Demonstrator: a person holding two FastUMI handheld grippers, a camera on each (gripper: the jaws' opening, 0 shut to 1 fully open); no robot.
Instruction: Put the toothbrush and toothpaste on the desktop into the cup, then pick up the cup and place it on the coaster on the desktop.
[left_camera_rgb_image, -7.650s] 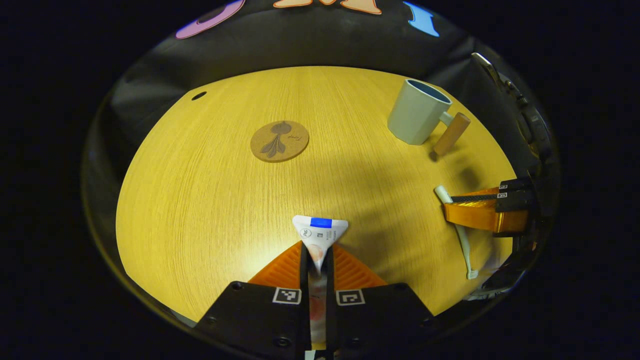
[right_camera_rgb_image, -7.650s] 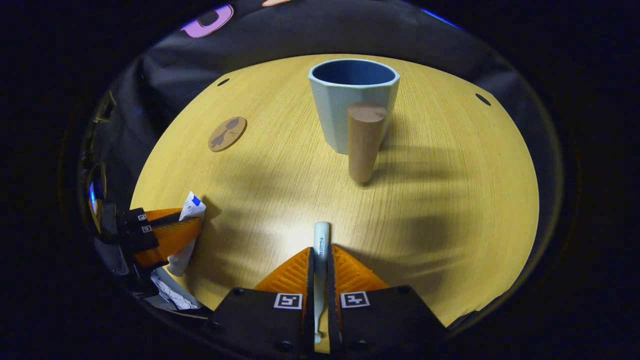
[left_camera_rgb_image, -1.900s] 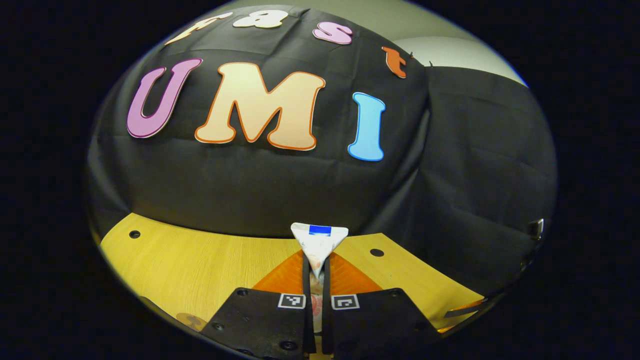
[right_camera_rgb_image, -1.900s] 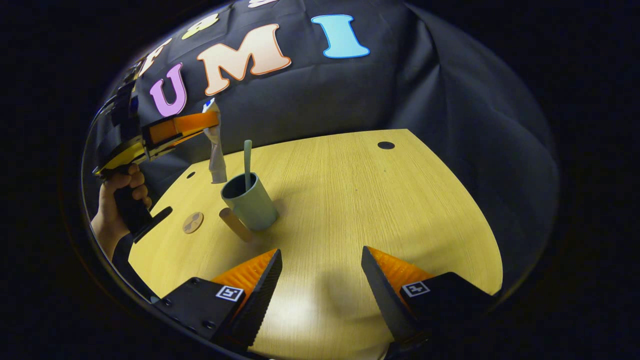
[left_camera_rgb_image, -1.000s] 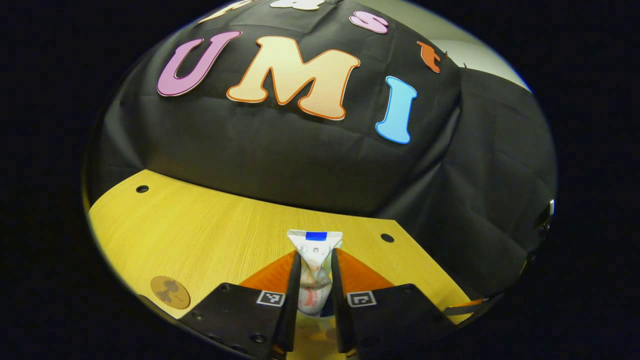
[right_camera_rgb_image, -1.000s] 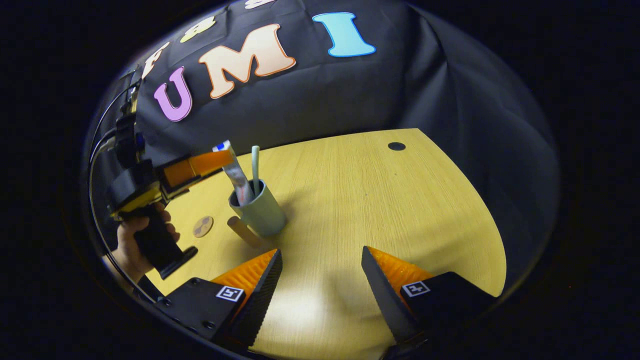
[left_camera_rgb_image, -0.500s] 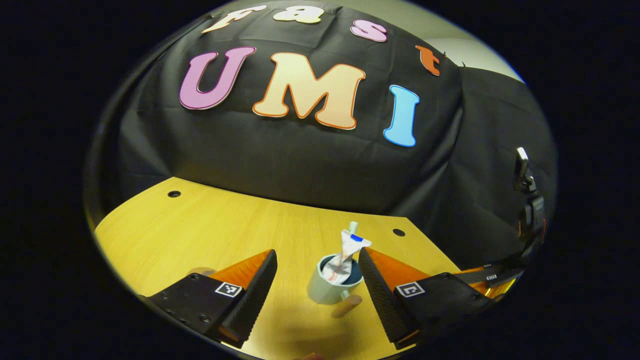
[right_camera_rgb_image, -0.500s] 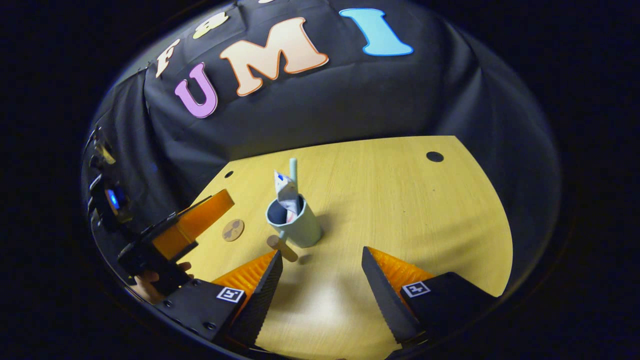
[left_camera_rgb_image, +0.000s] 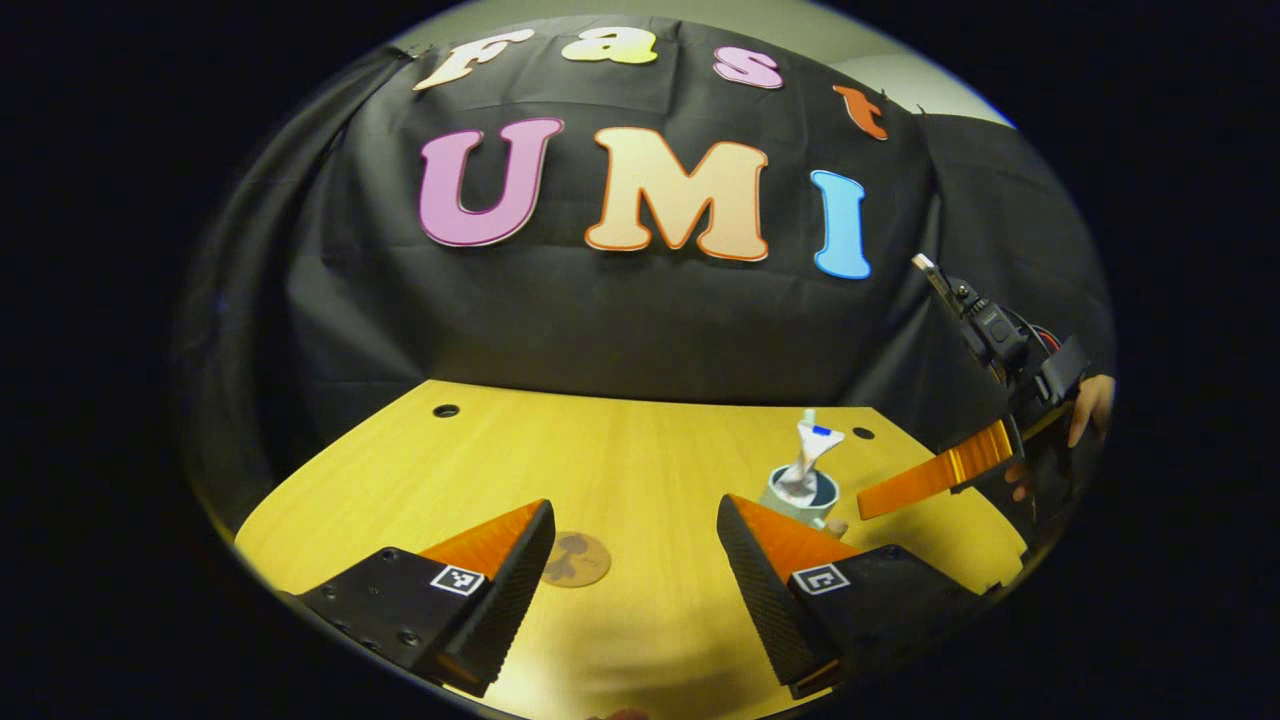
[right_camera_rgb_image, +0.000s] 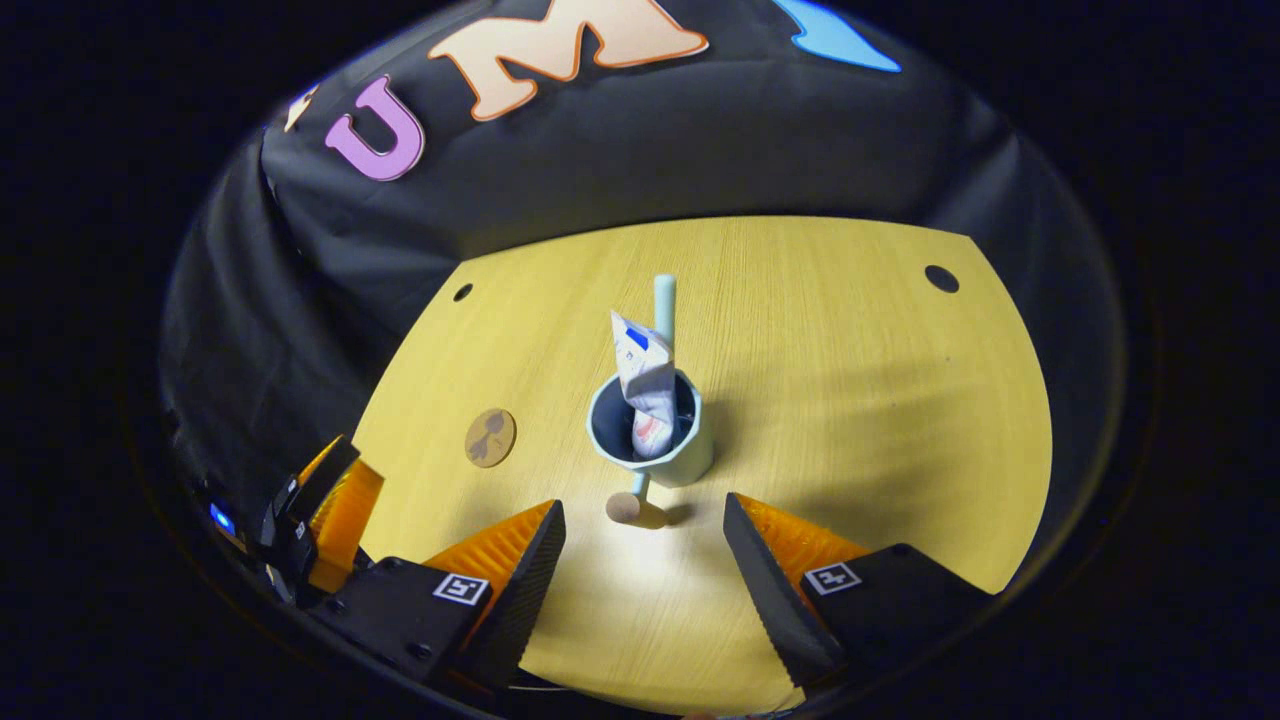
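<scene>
Toothpaste tube (right_camera_rgb_image: 645, 385) and toothbrush (right_camera_rgb_image: 664, 298) are both standing in the pale cup (right_camera_rgb_image: 655, 440), on the wooden desktop (right_camera_rgb_image: 850, 400). Cork coaster (right_camera_rgb_image: 490, 437) sits at the cup's 9 o'clock, apart from it. Right gripper (right_camera_rgb_image: 640, 560) is spread wide, wooden handle (right_camera_rgb_image: 630, 506) between its fingers; left gripper (left_camera_rgb_image: 633, 555) is spread and empty too.

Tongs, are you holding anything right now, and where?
No. Both tongs, left and right, are open and hold nothing; toothpaste and toothbrush stand in the cup.
</scene>
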